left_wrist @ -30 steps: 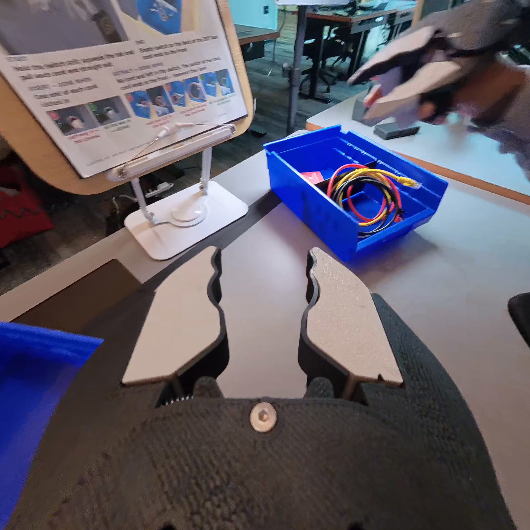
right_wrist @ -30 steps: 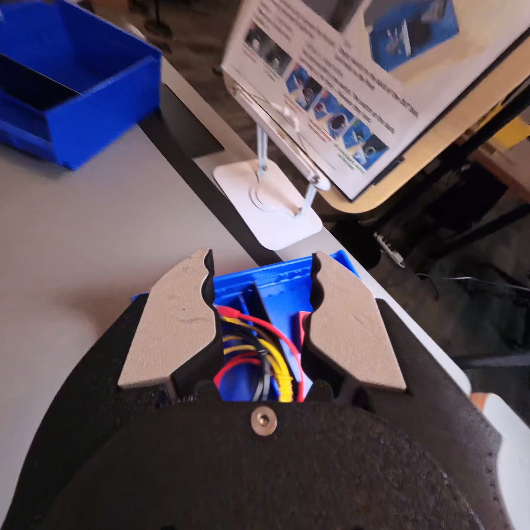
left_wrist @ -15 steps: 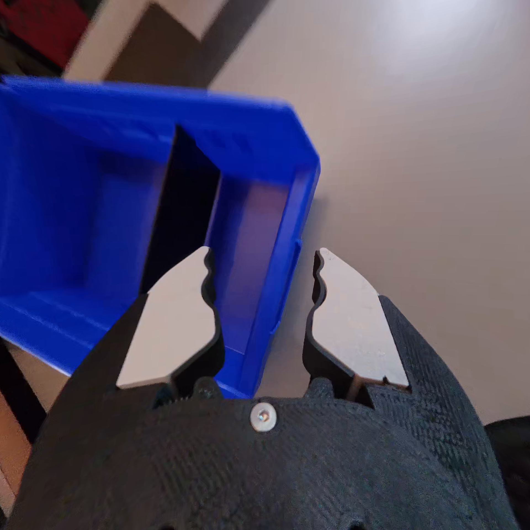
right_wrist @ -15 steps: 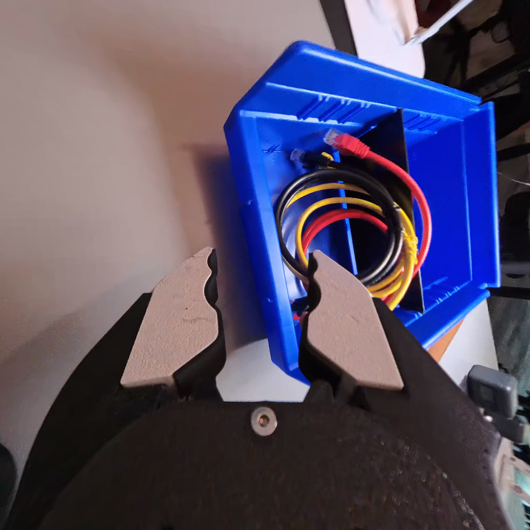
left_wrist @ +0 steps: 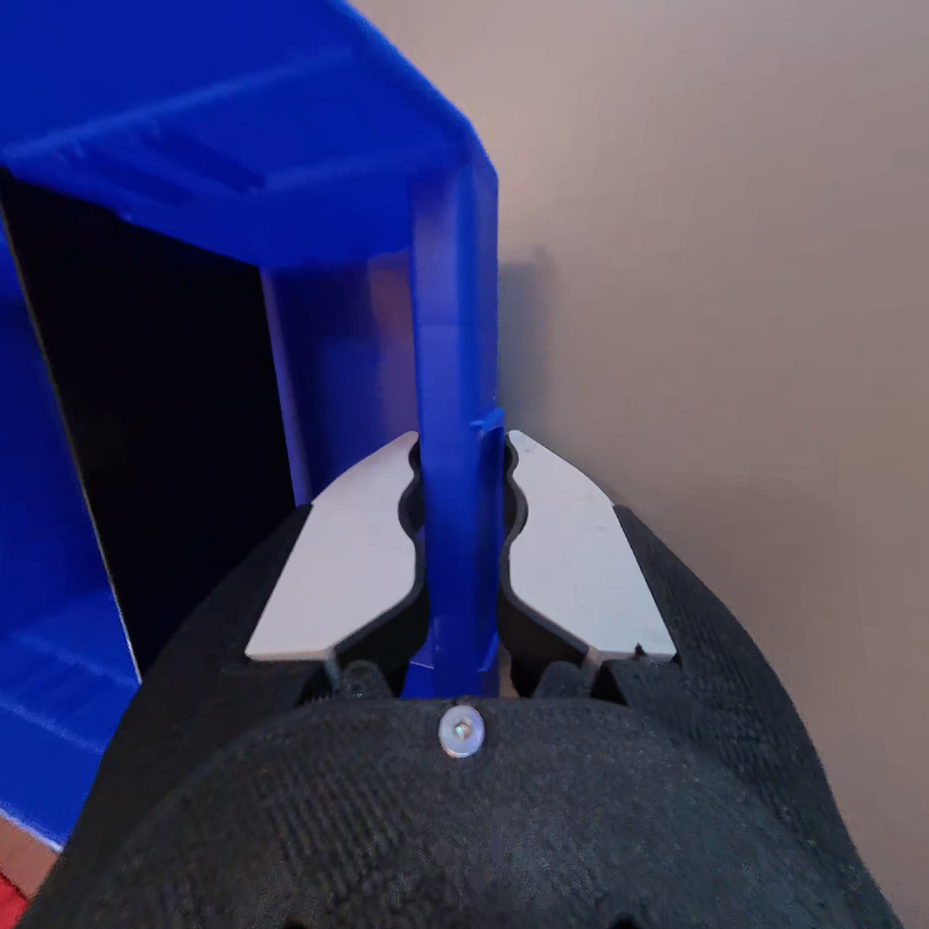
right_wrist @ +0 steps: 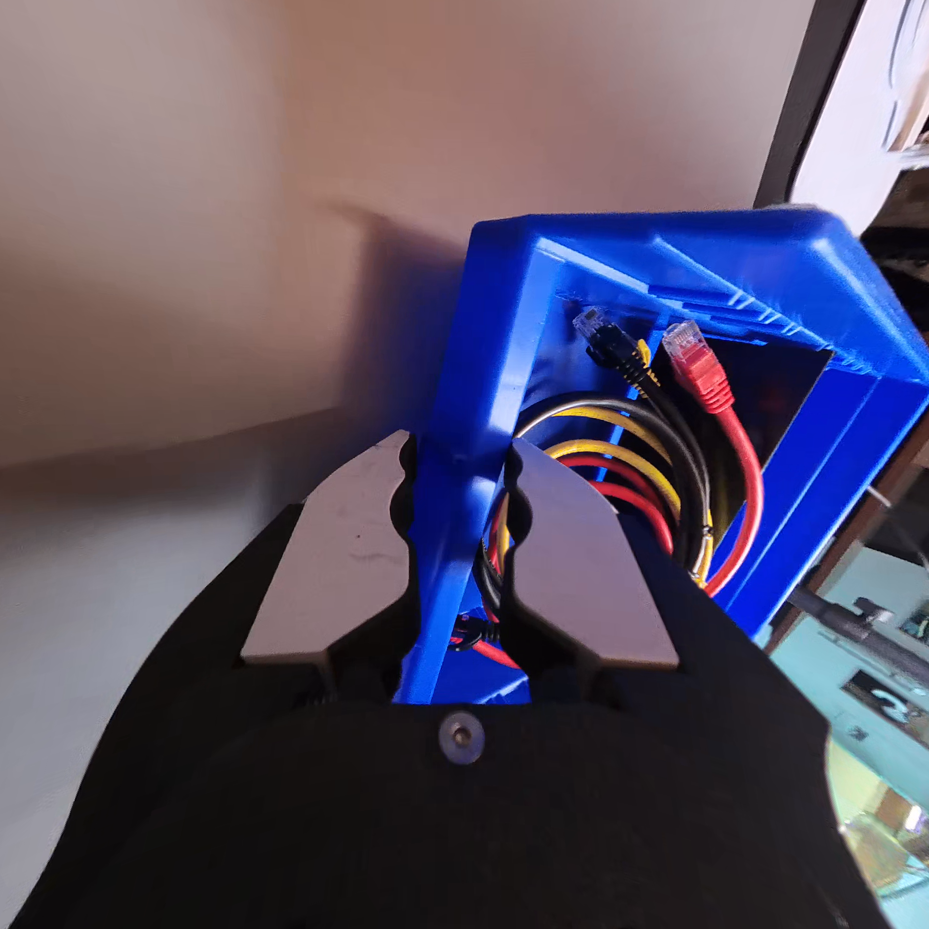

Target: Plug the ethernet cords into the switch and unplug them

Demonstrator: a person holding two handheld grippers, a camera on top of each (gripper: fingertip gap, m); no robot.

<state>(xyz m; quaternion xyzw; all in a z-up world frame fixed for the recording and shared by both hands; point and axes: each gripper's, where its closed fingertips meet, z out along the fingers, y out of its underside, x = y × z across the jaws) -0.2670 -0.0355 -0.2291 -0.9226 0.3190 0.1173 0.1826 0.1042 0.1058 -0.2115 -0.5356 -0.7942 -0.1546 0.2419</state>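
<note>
In the left wrist view my left gripper [left_wrist: 460, 447] is shut on the right side wall of a blue bin [left_wrist: 452, 352], one finger inside and one outside. That bin holds a black divider [left_wrist: 151, 402]; I see no cords in it. In the right wrist view my right gripper [right_wrist: 460, 452] is shut on the left side wall of a second blue bin [right_wrist: 482, 362]. Coiled red, yellow and black ethernet cords [right_wrist: 653, 477] lie inside it, with a red plug [right_wrist: 693, 362] and a black plug [right_wrist: 608, 342] near the far wall. No switch is in view.
Both bins sit on a grey table [left_wrist: 729, 251], which also shows in the right wrist view [right_wrist: 176, 251]. A black strip [right_wrist: 799, 90] runs along the table's far edge at the upper right. Dark clutter lies beyond the right bin.
Both grippers have dropped onto the bin walls and closed on them. Half a second ago both were open just above the walls; a second ago they were raised over the table.
</note>
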